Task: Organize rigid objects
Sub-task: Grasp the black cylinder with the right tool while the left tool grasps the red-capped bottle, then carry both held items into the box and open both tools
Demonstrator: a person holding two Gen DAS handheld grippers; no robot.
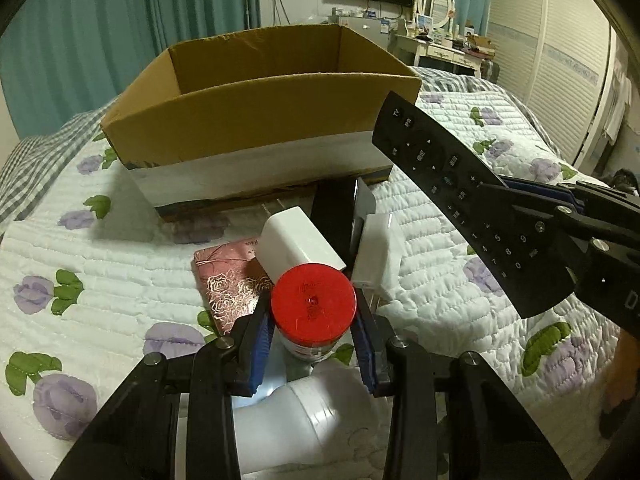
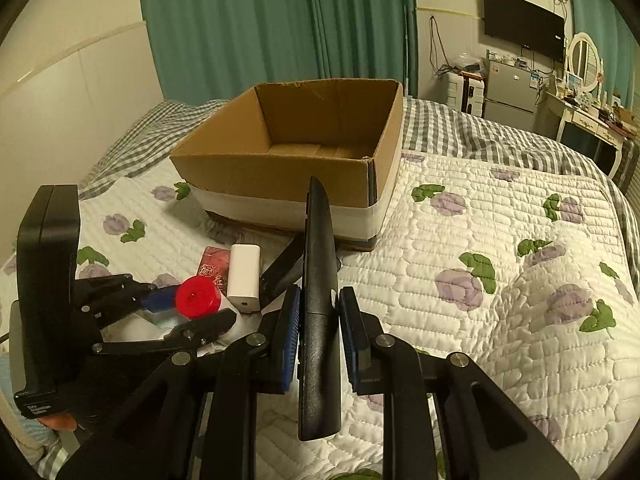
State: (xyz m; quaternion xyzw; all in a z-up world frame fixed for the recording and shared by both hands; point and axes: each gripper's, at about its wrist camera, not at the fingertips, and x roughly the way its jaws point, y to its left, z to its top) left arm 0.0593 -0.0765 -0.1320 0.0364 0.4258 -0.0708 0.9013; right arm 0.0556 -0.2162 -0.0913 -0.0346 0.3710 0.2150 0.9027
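Note:
My left gripper is shut on a red-capped jar, held just above the quilt; it also shows in the right wrist view. My right gripper is shut on a black remote control, held edge-up in the air; in the left wrist view the remote points toward the cardboard box. The open box looks empty. On the quilt lie a white charger block, a second white adapter, a pink rose-patterned card, a black flat object and a white plastic bottle.
The bed has a white floral quilt and a grey checked blanket behind the box. Teal curtains, a wall TV, a small fridge and a dressing table stand beyond the bed.

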